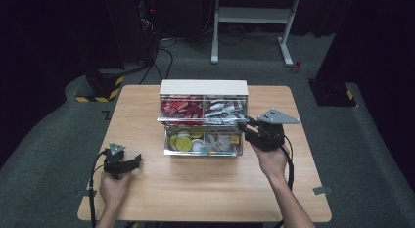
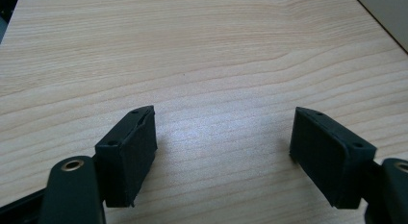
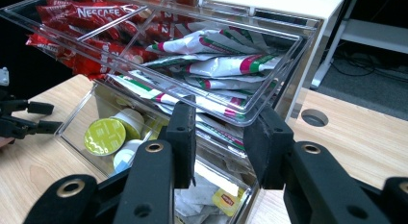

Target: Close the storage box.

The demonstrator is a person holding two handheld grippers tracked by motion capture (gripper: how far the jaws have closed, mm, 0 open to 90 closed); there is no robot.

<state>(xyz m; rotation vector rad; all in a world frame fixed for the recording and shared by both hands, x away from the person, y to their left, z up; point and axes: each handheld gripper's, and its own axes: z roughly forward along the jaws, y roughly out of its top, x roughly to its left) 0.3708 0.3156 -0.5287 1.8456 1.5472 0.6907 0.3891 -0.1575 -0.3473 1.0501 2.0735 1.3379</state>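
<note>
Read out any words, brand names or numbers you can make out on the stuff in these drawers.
"NESCAFE": white print on a red sachet in the upper clear drawer, right gripper view.
Yellow tea-bag tag in the lower drawer: a red logo, too small to read.
White sachets with green and pink bands: print too blurred to read.
Green capsule lid: a pattern, no readable text.

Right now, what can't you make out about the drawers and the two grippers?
Tea bags in the lower drawer: right gripper view, mostly behind the right gripper and upper drawer.
Sachets, their print: high view, too small.
Left gripper: left gripper view, body cut by the bottom edge.
</note>
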